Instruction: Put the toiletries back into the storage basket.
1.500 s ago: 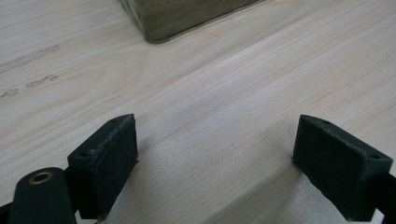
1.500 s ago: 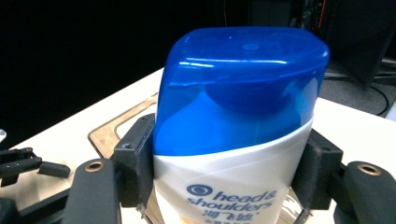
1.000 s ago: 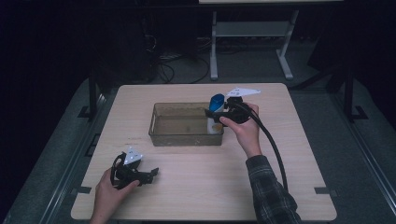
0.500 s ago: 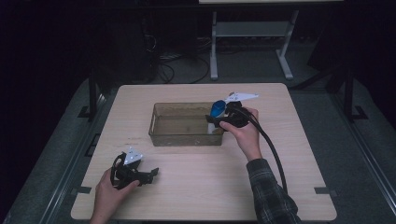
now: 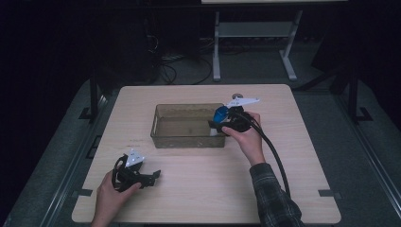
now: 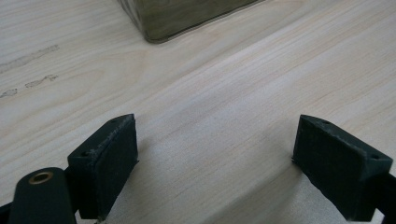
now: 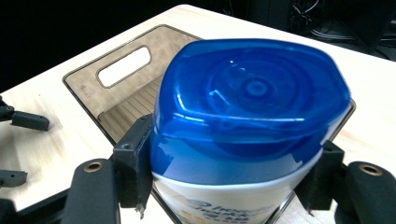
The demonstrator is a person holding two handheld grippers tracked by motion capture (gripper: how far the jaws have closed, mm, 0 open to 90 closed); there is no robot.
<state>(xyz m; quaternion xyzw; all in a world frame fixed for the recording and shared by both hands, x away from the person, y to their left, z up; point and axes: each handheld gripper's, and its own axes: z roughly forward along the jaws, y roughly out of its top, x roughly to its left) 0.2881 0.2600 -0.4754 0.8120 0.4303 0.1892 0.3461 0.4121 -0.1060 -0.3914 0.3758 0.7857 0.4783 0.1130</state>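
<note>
Over the bin's [image 5: 189, 126] right end, we find the right gripper [image 5: 222, 124] clamped on the blue-capped bottle [image 7: 243, 126], lowering due next; left gripper [image 6: 219, 154] fingers apart.

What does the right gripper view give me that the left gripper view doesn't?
Right gripper view: a bottle with a blue cap clamped between the right gripper jaws, over the bin's handle cutout. Left gripper view: the left gripper open, only bare table between its jaws. Both share the bin and tabletop.
</note>
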